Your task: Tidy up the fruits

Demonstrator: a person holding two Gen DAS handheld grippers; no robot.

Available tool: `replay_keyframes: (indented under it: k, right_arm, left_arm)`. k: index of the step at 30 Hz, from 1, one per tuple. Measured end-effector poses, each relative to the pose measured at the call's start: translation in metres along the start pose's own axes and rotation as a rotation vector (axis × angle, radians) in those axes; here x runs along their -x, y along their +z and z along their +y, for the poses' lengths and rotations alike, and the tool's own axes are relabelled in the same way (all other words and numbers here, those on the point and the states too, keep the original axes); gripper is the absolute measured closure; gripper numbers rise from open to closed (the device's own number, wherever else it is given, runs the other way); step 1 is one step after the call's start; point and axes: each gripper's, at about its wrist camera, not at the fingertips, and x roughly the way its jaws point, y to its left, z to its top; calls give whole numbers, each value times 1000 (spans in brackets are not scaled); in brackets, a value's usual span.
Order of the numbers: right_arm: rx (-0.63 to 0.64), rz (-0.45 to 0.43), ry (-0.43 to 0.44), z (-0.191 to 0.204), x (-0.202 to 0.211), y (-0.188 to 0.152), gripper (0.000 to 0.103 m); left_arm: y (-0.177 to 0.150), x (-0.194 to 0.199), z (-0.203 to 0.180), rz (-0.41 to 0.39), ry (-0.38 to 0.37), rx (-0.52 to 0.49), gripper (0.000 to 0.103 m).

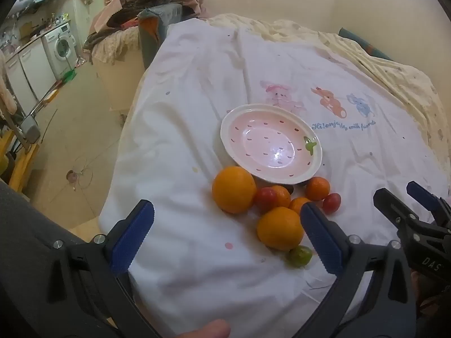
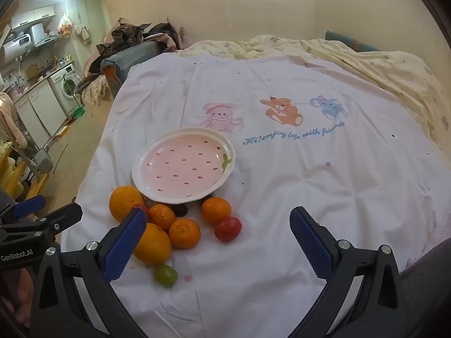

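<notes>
both tongs released, nothing between the pads: left gripper (image 1: 227, 236) and right gripper (image 2: 218, 242) hover above the white sheet (image 2: 282, 197). fruits clustered on the sheet at the near rim of the pink plate (image 2: 184, 166): oranges (image 1: 234, 189), red tomatoes (image 2: 228, 228), one green tomato (image 2: 165, 275) nearest. plate holds nothing.

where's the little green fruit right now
The green fruit lies on the white sheet at the near end of the fruit cluster, just below the nearest big orange, low left of centre in the right wrist view.
</notes>
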Motion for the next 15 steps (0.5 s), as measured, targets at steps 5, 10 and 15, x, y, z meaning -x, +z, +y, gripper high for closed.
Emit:
replay_keyframes:
  k: [5, 10, 15]
  right_arm:
    - [0, -2, 2, -1, 1, 0, 0]
    - [1, -2, -2, 0, 1, 0, 0]
    - [-1, -3, -2, -1, 0, 0, 0]
  left_arm:
    - [0, -1, 1, 3, -3, 0, 1]
    - [0, -1, 0, 3, -1, -1, 1]
    - [0, -1, 0, 2, -2, -1, 1]
